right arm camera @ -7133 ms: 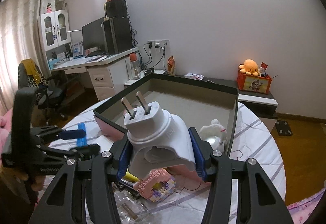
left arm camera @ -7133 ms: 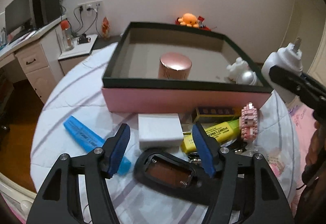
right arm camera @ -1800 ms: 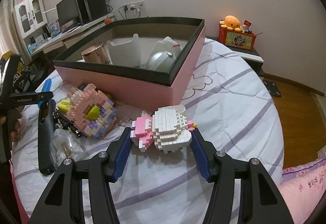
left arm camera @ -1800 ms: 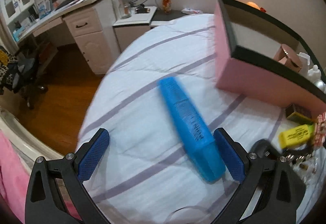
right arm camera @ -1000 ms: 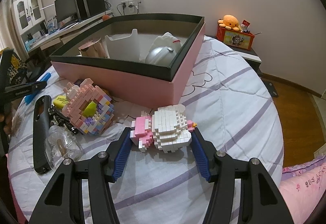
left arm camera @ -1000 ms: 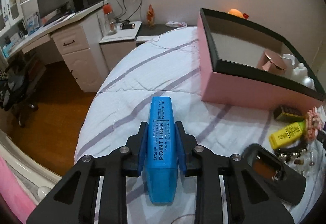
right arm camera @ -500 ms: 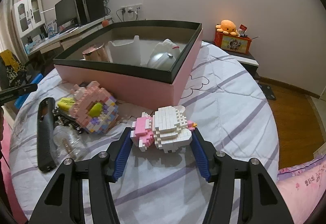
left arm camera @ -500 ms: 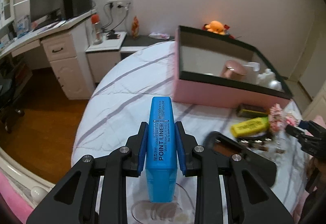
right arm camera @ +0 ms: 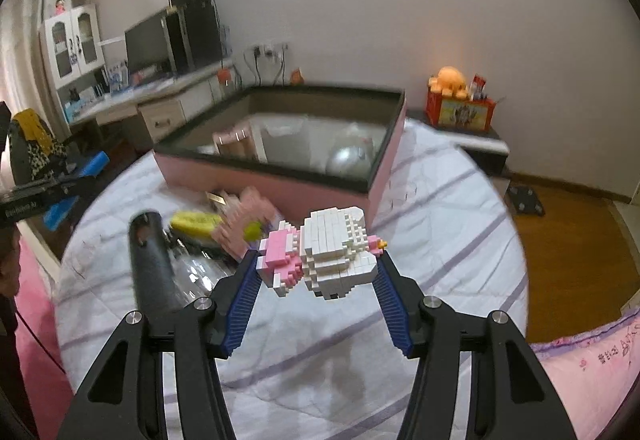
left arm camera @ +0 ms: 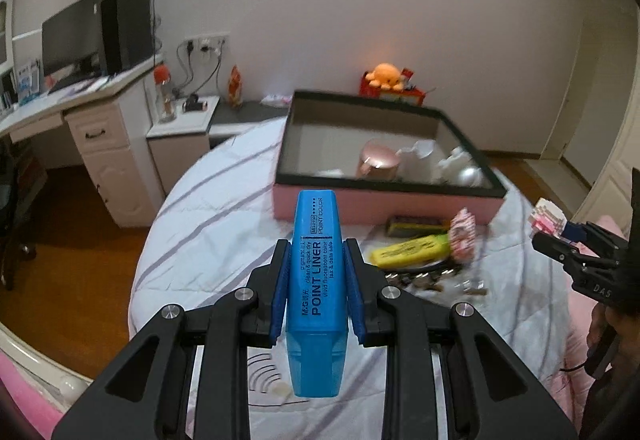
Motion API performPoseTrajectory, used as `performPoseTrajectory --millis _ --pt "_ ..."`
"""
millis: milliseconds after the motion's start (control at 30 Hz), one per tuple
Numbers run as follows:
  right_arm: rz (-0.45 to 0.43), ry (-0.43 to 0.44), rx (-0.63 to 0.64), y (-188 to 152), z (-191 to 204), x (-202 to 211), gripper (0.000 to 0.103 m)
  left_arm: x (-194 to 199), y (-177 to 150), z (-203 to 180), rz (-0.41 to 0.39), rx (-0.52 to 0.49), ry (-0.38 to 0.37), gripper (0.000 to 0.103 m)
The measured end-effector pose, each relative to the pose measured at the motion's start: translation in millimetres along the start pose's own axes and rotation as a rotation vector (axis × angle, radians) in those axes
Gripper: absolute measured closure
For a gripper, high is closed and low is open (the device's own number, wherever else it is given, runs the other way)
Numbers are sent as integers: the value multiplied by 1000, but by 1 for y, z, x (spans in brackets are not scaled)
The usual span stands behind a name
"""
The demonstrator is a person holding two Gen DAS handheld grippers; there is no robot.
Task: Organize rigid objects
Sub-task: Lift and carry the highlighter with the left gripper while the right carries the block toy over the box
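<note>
My left gripper (left arm camera: 316,272) is shut on a blue highlighter (left arm camera: 316,280) and holds it up above the bed, facing the pink box (left arm camera: 384,206). My right gripper (right arm camera: 320,264) is shut on a white and pink brick figure (right arm camera: 328,256), lifted off the bedspread in front of the pink box (right arm camera: 280,192). The box holds a rose-gold tin (left arm camera: 378,164), a white plug (left arm camera: 416,160) and a silver ball (left arm camera: 470,174). The right gripper with its figure also shows at the right of the left wrist view (left arm camera: 552,224).
A yellow highlighter (left arm camera: 410,250), a pink brick ring (left arm camera: 462,234), a small dark box (left arm camera: 416,225), a black case (right arm camera: 150,264) and small loose items lie on the bedspread before the box. A desk (left arm camera: 92,120) stands left. Wooden floor surrounds the bed.
My left gripper has risen with the blue highlighter and turned toward the box. My right gripper has lifted the brick figure off the bedspread.
</note>
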State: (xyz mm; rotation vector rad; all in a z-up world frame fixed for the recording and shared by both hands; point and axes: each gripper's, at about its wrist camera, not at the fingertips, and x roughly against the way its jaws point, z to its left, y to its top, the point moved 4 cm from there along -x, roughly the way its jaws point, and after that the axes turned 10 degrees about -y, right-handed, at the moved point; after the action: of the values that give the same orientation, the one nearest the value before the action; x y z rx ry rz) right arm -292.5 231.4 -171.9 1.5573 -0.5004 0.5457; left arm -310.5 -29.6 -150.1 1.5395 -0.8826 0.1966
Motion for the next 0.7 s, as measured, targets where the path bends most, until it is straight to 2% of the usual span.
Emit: performPoseTrajectory --millis 233,400,600,700 --pt "-108 31 33 28 16 36 46 28 18 -30 -91 -62 9 77" --pt "-185 46 36 43 24 54 46 52 37 -37 -233 -30 53 77" --pt "-273 46 45 64 32 65 46 55 55 -47 -298 -48 66 77" --pt "-293 47 50 73 34 62 46 45 65 -53 -292 -75 57 77"
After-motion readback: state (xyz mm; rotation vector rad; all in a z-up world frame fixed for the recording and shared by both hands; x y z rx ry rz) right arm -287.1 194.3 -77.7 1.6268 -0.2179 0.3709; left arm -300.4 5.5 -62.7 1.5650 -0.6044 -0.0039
